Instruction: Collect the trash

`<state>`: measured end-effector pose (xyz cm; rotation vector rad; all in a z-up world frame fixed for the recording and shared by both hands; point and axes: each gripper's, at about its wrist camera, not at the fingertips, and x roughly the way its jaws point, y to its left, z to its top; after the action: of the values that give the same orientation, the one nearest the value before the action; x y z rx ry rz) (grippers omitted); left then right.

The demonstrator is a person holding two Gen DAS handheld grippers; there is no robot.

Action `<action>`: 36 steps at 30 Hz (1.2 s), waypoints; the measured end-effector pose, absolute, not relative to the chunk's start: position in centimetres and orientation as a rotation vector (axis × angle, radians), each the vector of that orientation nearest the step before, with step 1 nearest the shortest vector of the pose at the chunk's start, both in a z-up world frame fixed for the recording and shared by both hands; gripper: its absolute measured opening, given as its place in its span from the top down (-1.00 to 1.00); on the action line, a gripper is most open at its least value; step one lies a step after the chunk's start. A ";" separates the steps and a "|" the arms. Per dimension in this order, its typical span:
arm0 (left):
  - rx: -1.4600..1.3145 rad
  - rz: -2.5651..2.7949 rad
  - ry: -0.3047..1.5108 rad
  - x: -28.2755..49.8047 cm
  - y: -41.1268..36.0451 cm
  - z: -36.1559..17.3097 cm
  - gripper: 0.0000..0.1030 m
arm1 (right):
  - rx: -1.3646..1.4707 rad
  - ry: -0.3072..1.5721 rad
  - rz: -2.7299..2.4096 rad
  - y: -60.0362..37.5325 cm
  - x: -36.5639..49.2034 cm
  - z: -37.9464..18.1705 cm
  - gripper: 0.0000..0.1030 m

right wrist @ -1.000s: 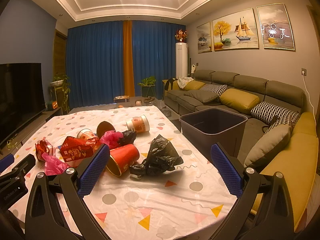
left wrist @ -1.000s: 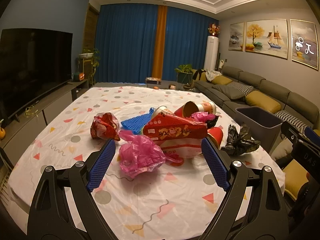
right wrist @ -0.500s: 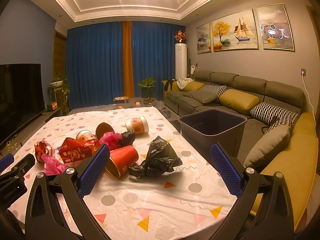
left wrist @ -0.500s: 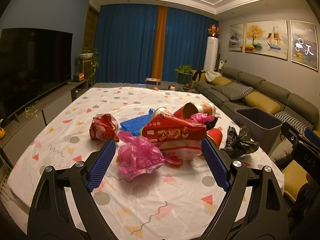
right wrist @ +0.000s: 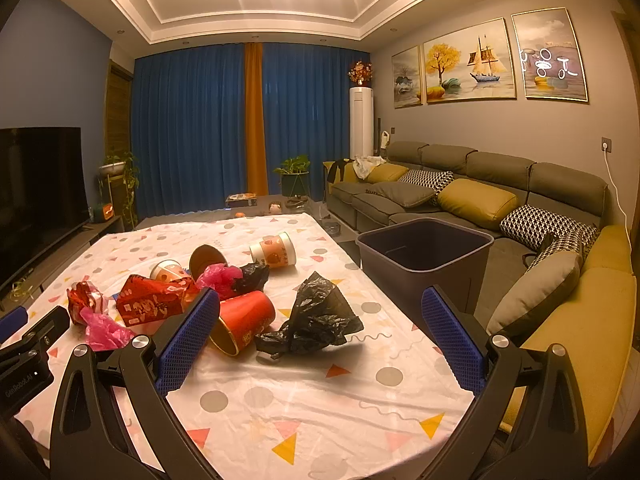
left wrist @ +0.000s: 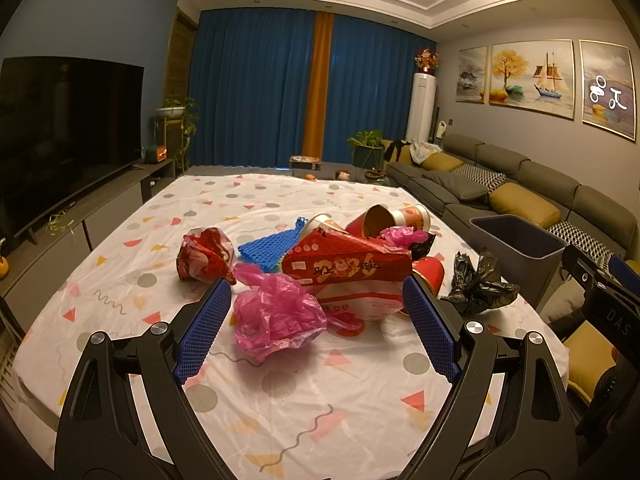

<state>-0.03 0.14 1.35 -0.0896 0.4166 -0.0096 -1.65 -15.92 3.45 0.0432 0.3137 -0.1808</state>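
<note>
Trash lies in a heap on the patterned tablecloth (left wrist: 280, 392). A crumpled pink plastic bag (left wrist: 276, 316) sits just beyond my open left gripper (left wrist: 316, 292), with a large red snack bag (left wrist: 348, 268) behind it. A small red wrapper (left wrist: 206, 256) and blue foam netting (left wrist: 272, 244) lie to the left. My right gripper (right wrist: 320, 308) stands open above the table, empty, with a crumpled black bag (right wrist: 316, 320) and a red paper cup (right wrist: 244, 320) lying on its side just ahead. More cups (right wrist: 274, 250) lie farther back. The grey bin (right wrist: 426, 258) stands off the table's right edge.
A grey sofa (right wrist: 480, 200) with cushions runs along the right wall behind the bin. A television (left wrist: 60, 136) on a low cabinet lines the left side. Blue curtains (left wrist: 256, 88) and potted plants stand at the far end. The other gripper's body (right wrist: 28, 352) shows at the left edge.
</note>
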 end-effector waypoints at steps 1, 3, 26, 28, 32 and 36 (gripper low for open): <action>-0.092 -0.010 0.416 0.0 0.1 1.4 -0.67 | 0.043 0.313 -0.181 -15.9 -1.6 3.5 -0.90; -0.094 -0.013 0.416 0.2 0.0 1.4 -0.67 | 0.043 0.313 -0.179 -15.9 -1.6 3.5 -0.90; -0.104 -0.013 0.417 0.9 -0.6 1.2 -0.66 | 0.049 0.322 -0.161 -15.9 -0.8 2.3 -0.90; -0.107 -0.014 0.417 0.7 -0.1 1.0 -0.64 | 0.049 0.324 -0.159 -15.9 -0.6 2.2 -0.90; -0.113 -0.016 0.419 0.8 0.6 0.5 -0.59 | 0.051 0.328 -0.150 -15.8 -0.3 2.0 -0.90; -0.115 -0.004 0.410 0.8 1.8 0.0 -0.57 | 0.059 0.334 -0.140 -15.8 0.2 1.6 -0.84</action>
<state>0.83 1.84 -0.01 -0.1146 0.4097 -0.0041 0.20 -15.81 1.64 0.0592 0.3341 -0.1396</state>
